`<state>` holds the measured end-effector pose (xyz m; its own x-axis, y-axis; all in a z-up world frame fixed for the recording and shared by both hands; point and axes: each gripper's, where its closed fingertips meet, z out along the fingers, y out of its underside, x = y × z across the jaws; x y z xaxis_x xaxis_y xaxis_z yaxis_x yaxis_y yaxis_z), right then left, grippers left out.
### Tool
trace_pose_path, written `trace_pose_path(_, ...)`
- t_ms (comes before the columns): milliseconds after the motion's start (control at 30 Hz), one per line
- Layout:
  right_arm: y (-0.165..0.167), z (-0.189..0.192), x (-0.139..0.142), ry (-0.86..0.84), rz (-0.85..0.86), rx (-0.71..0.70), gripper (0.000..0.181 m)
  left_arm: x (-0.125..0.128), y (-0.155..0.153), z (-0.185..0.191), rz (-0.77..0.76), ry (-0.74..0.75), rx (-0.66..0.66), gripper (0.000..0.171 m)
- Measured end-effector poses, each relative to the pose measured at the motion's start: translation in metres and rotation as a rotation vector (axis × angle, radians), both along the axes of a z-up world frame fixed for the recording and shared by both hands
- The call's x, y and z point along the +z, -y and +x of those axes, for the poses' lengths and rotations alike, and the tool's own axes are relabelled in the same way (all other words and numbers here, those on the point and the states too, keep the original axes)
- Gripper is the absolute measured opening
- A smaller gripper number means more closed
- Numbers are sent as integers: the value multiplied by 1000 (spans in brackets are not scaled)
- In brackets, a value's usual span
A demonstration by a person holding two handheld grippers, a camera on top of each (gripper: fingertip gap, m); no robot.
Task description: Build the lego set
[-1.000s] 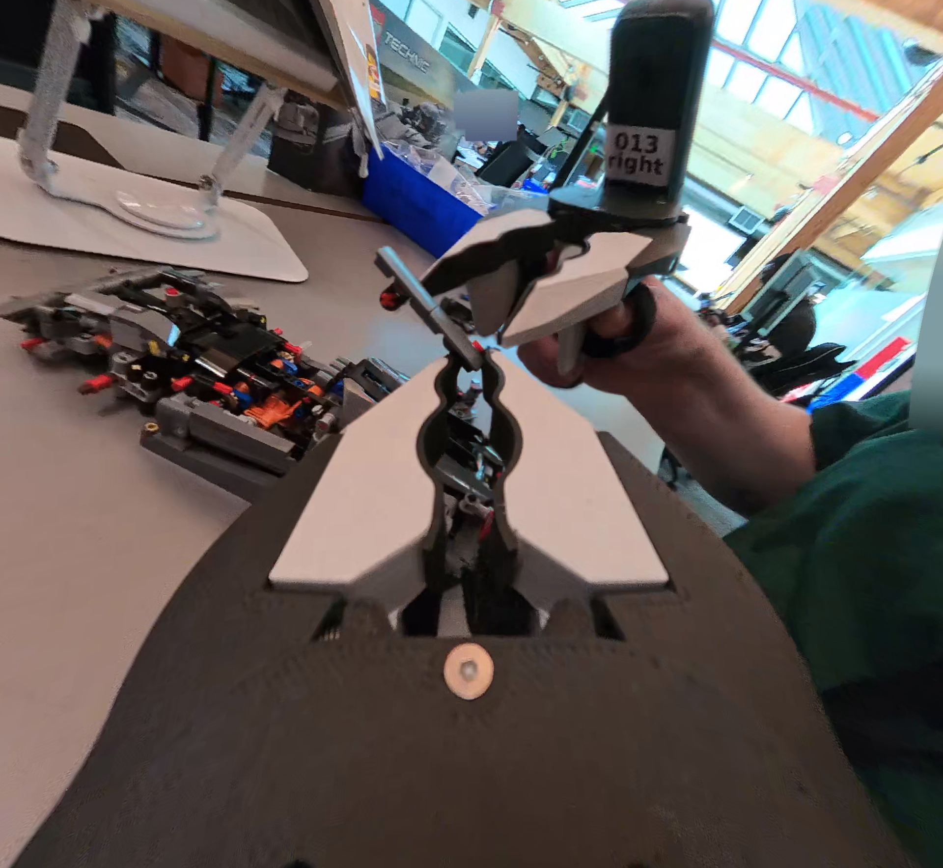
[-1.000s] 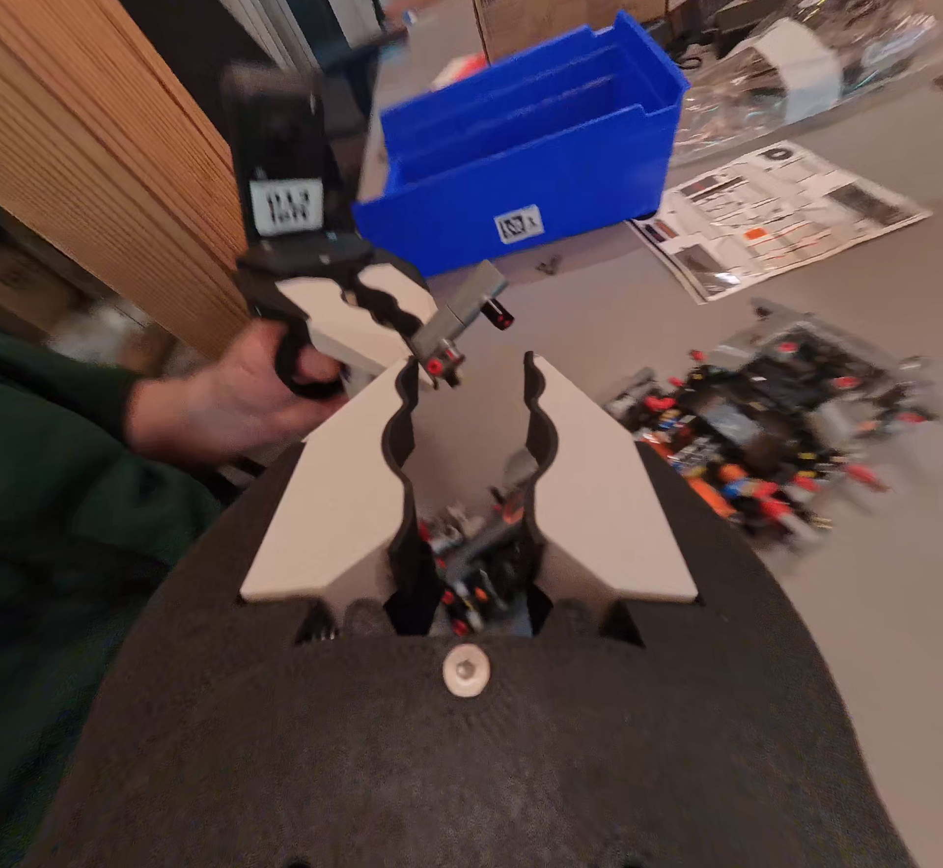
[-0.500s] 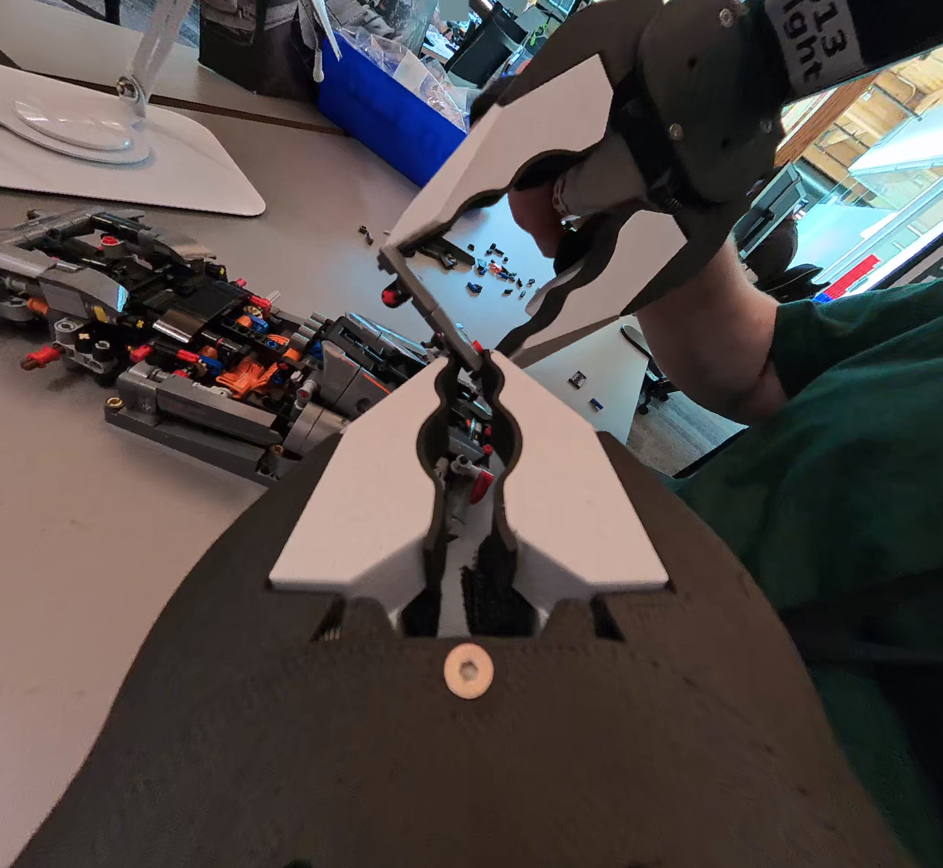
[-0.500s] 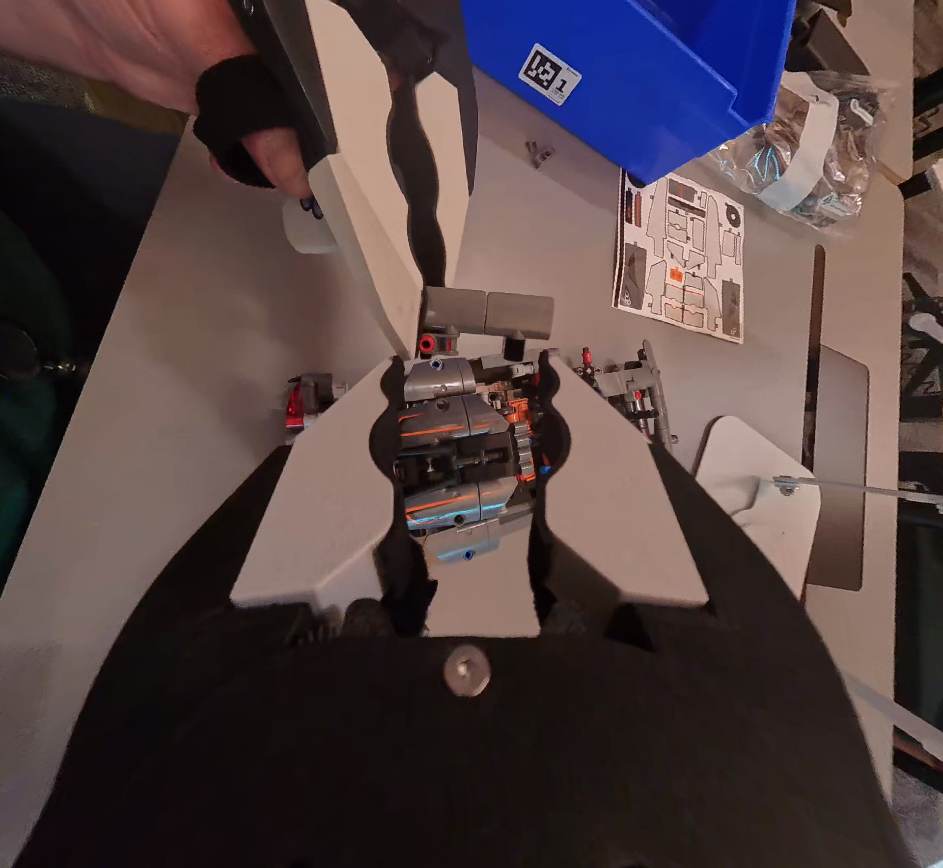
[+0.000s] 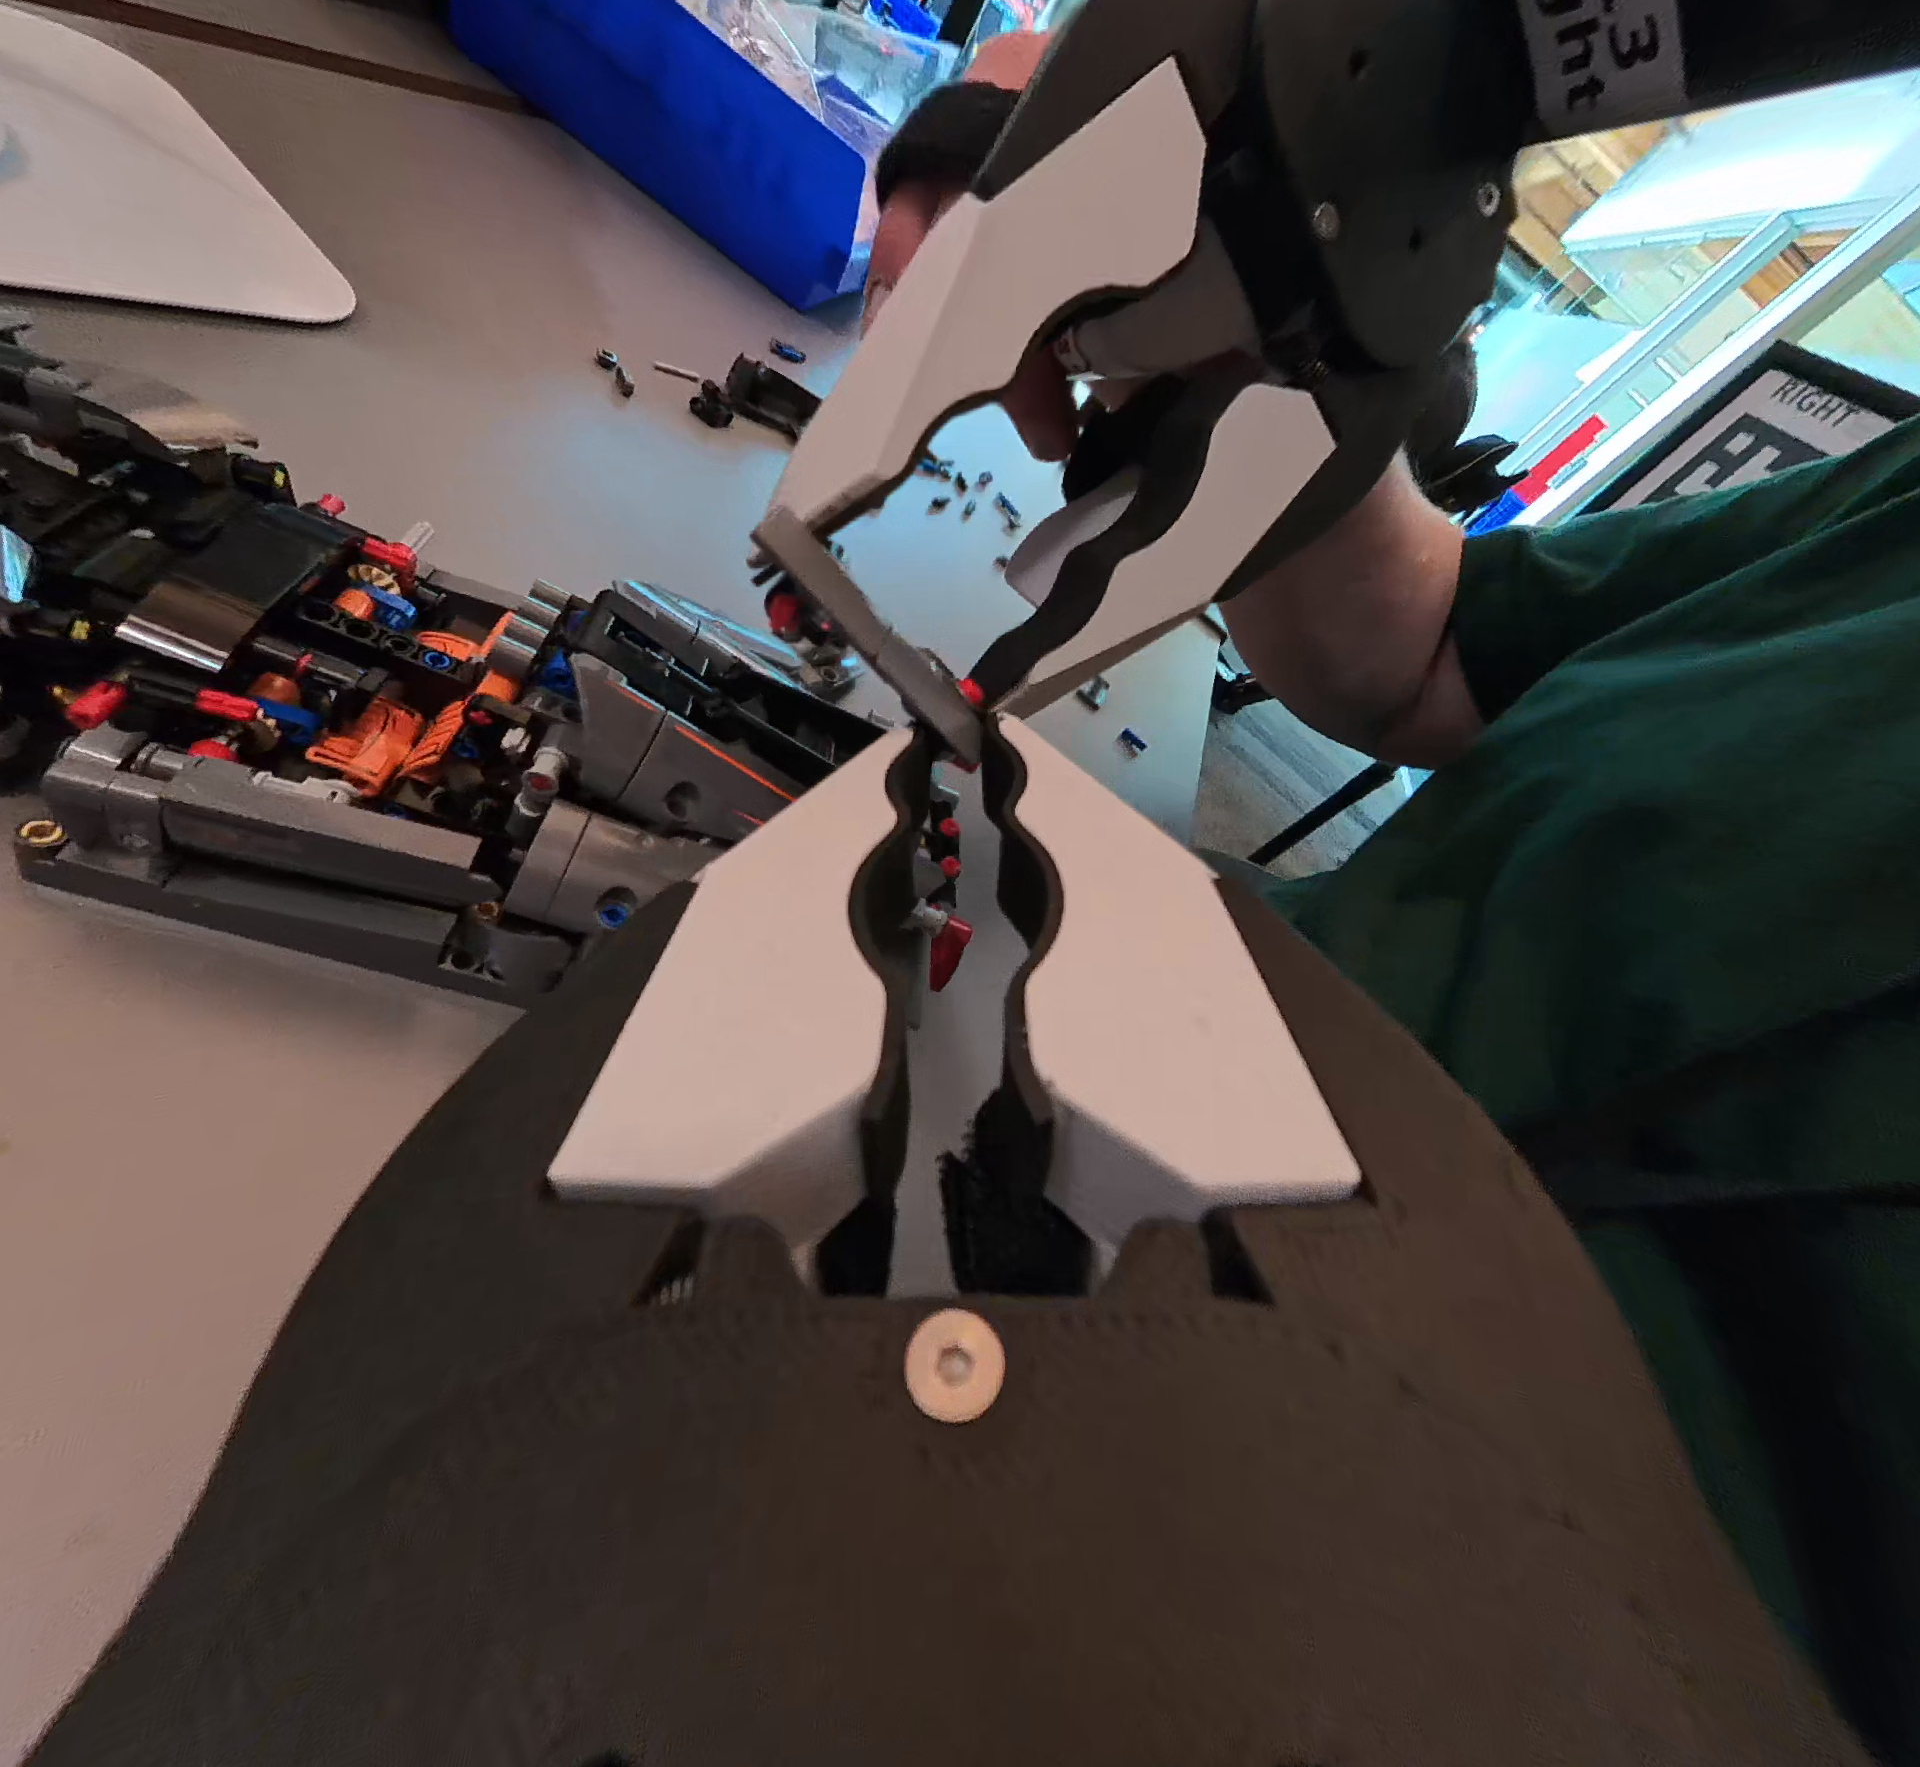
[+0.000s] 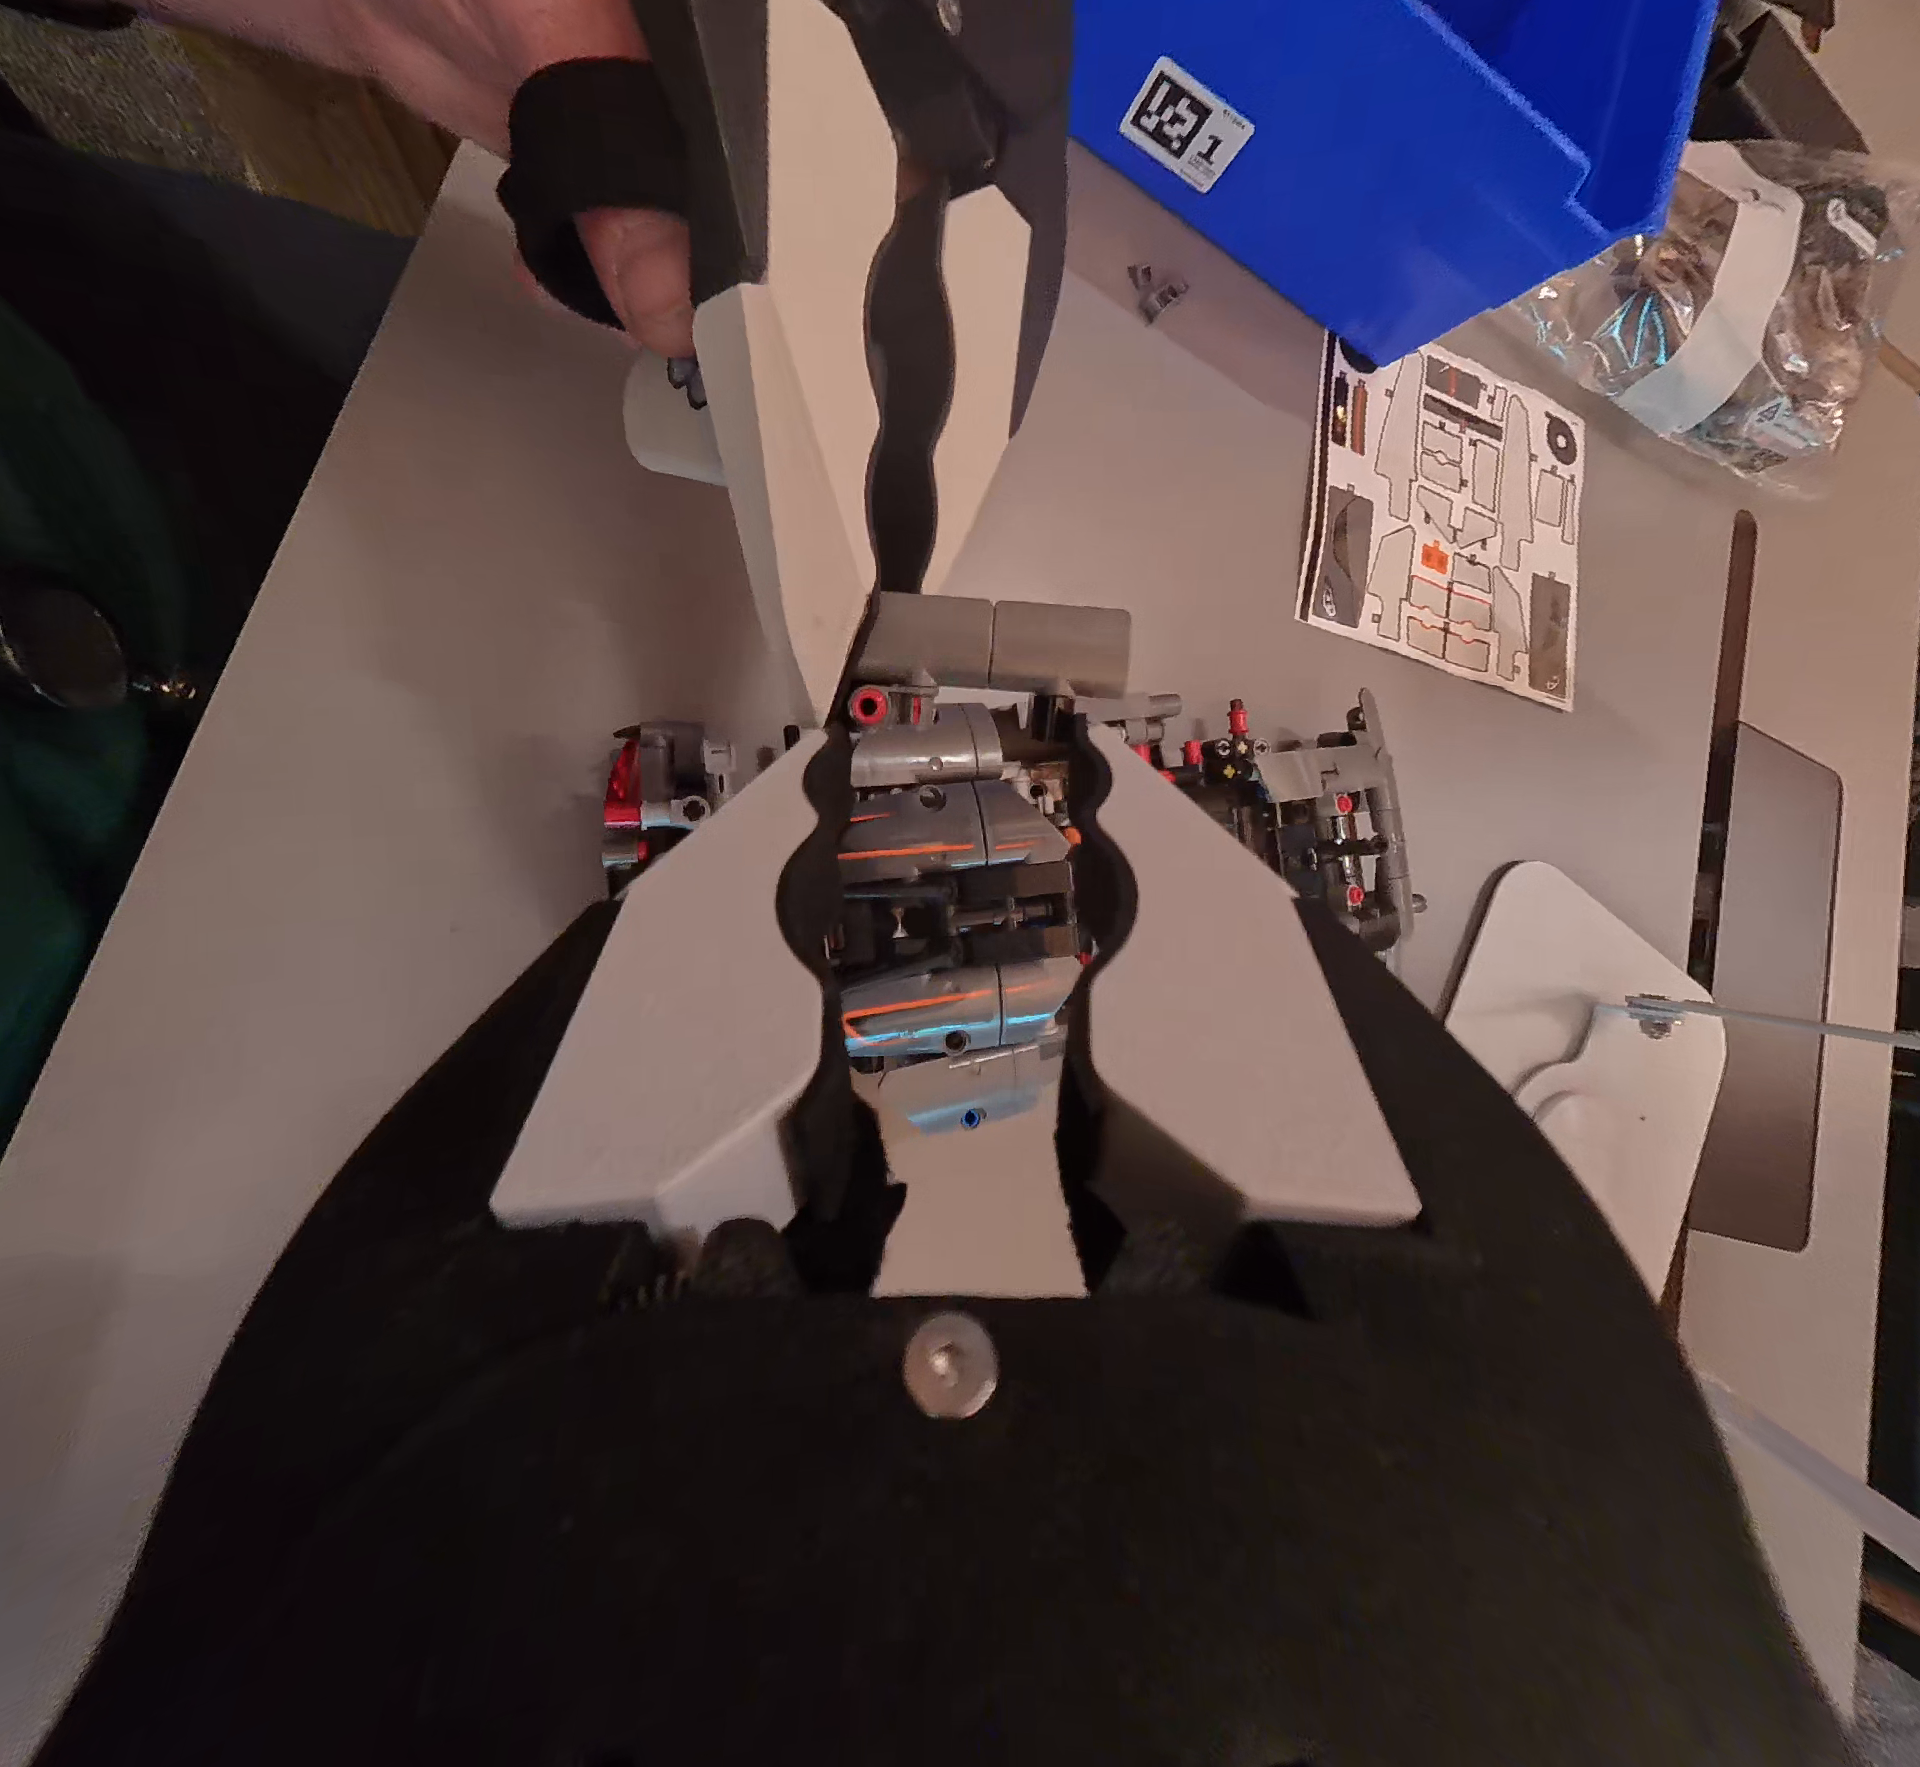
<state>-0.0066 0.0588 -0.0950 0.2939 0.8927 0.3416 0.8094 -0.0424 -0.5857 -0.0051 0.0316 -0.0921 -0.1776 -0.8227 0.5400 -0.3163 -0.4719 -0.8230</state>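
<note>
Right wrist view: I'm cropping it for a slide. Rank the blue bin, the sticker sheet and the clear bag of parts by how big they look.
1. blue bin, clearly largest
2. and 3. sticker sheet and clear bag of parts: look alike; the bag is cut off by the frame, so unranked.

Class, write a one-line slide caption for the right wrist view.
Open right tool above the grey Lego car; left tool grips a grey panel piece.

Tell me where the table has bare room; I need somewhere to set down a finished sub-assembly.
Bare table lies in front of the car model, nearest the camera. Another free strip runs between the model and the blue bin. It is crowded beyond the right tool, where small loose parts are scattered.
</note>
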Motion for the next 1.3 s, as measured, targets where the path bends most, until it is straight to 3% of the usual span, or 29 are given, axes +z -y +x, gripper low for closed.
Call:
trace_pose_path(333, 1, 4, -13, 109, 25, 38, 44, -10, 7, 3, 11, -104, -125, 8)
trace_pose_path(633, 6, 5, -21, 158, 10, 107, 39, -19, 16, 1, 149, -205, -280, 8)
trace_pose_path(967, 7, 4, -23, 130, -91, 139, 39, -31, 14, -2, 277, -302, -359, 5)
trace_pose_path(1100, -2, 5, -26, 79, -128, 130, 39, -33, 3, -1, 283, -305, -318, 5)
trace_pose_path(1300, -31, 13, -24, -119, -237, 69, 39, -21, -34, -8, 254, -228, -109, 18)
